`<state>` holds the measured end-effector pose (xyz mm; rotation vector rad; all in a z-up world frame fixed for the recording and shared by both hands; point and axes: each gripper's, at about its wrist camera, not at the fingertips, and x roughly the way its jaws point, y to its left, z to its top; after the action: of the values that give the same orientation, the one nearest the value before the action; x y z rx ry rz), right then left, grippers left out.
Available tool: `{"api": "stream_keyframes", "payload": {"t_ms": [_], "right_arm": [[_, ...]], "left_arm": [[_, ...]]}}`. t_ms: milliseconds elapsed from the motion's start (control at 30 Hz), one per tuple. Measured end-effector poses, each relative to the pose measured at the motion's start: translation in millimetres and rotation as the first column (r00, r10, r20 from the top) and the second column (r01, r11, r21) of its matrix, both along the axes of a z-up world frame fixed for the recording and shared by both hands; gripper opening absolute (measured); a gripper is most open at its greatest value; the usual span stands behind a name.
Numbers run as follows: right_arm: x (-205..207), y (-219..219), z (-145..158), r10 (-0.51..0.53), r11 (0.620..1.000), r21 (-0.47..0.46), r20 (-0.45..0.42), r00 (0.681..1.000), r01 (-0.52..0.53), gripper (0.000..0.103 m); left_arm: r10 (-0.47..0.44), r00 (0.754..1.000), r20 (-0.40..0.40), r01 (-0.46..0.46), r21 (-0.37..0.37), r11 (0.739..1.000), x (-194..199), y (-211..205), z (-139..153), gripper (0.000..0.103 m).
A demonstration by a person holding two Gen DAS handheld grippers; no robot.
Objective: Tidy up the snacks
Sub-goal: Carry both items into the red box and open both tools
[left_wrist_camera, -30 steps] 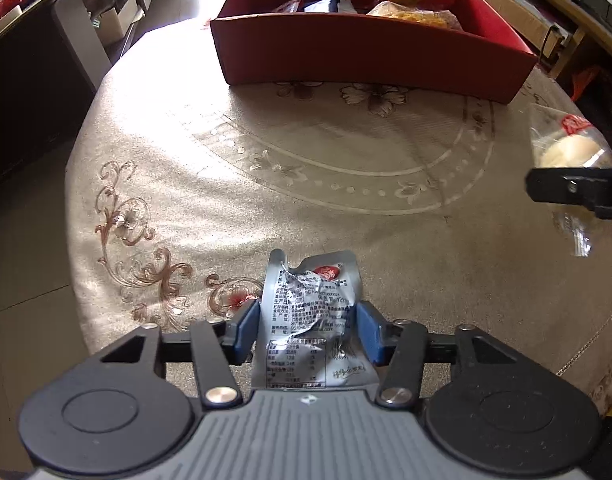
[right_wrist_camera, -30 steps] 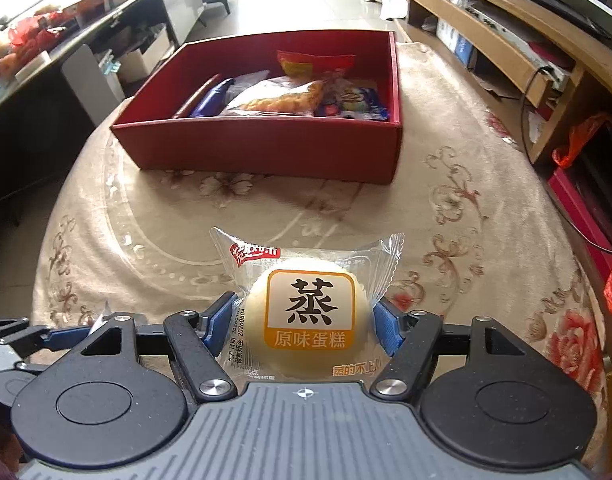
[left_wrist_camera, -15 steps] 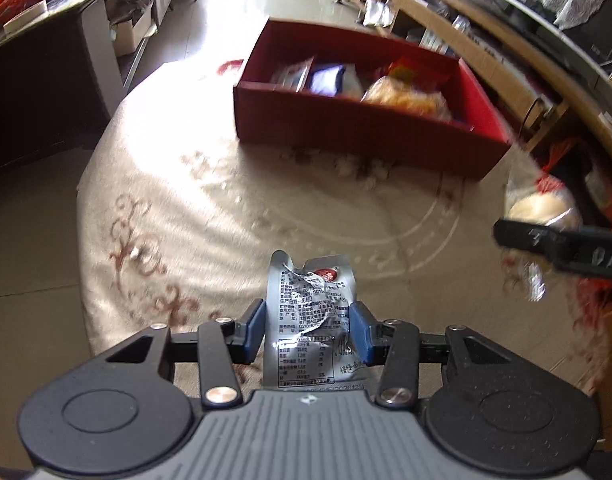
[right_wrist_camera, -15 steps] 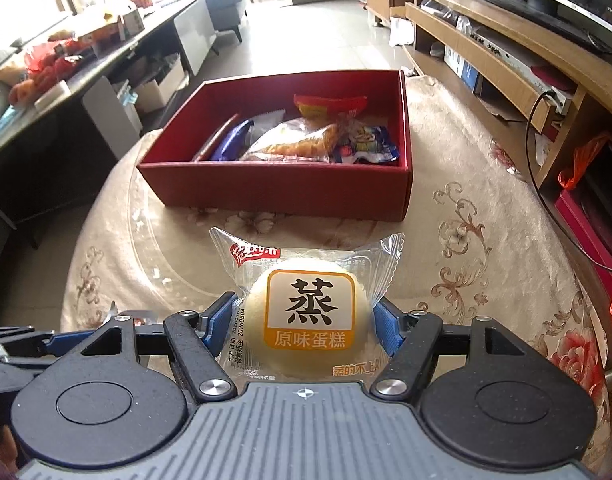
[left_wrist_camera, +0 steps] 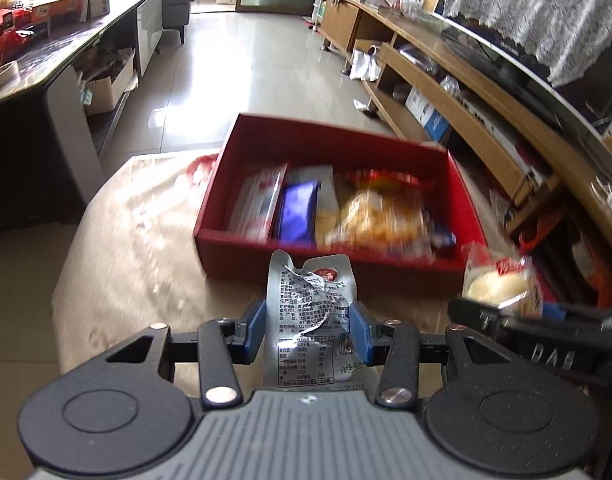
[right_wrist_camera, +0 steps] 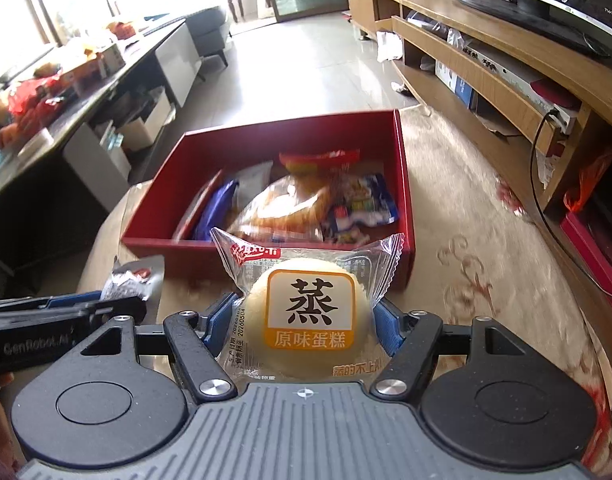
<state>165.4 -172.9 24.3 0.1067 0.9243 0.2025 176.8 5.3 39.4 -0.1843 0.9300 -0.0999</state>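
Observation:
My left gripper is shut on a crumpled silver snack pouch, held above the table in front of a red box. My right gripper is shut on a wrapped round steamed cake with an orange label. The red box stands just beyond both, with several snack packets inside: a blue bar, a yellow pastry bag, a blue and white pack. In the right wrist view the left gripper and its pouch show at lower left; the cake shows at right in the left wrist view.
The round table wears a beige floral cloth. A long wooden TV cabinet runs along the right. A dark counter with boxes and red bags stands on the left. Tiled floor lies beyond the table.
Both grippers have risen and moved toward the red box with their snacks held. The box's inside now shows from above, and the left jaws have closed a little tighter on the pouch.

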Motion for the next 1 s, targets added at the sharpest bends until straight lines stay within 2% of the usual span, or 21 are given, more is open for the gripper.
{"api": "stream_keyframes", "payload": {"t_ms": [200, 467, 833, 1000], "right_arm": [[35.7, 3.8, -0.7, -0.026, 1.0, 0.001, 0.006, 1.0, 0.026, 0.076], [81.7, 5.8, -7.0, -0.061, 0.998, 0.011, 0.009, 0.998, 0.061, 0.076], [102.0, 7.3, -21.2, -0.076, 0.997, -0.004, -0.009, 0.997, 0.076, 0.079], [104.7, 9.2, -22.8, -0.067, 0.998, -0.013, -0.019, 0.998, 0.067, 0.084]], "left_arm": [[0.005, 1.0, 0.029, -0.005, -0.006, 1.0, 48.3, -5.5, 6.2, 0.04], [0.027, 0.999, 0.022, -0.027, 0.004, 1.0, 95.5, -6.0, -6.0, 0.04], [0.052, 0.998, -0.031, -0.052, 0.01, 0.999, 118.8, -7.4, -29.5, 0.04], [0.066, 0.997, -0.039, -0.066, 0.005, 0.998, 119.4, -6.9, -30.9, 0.04]]}}
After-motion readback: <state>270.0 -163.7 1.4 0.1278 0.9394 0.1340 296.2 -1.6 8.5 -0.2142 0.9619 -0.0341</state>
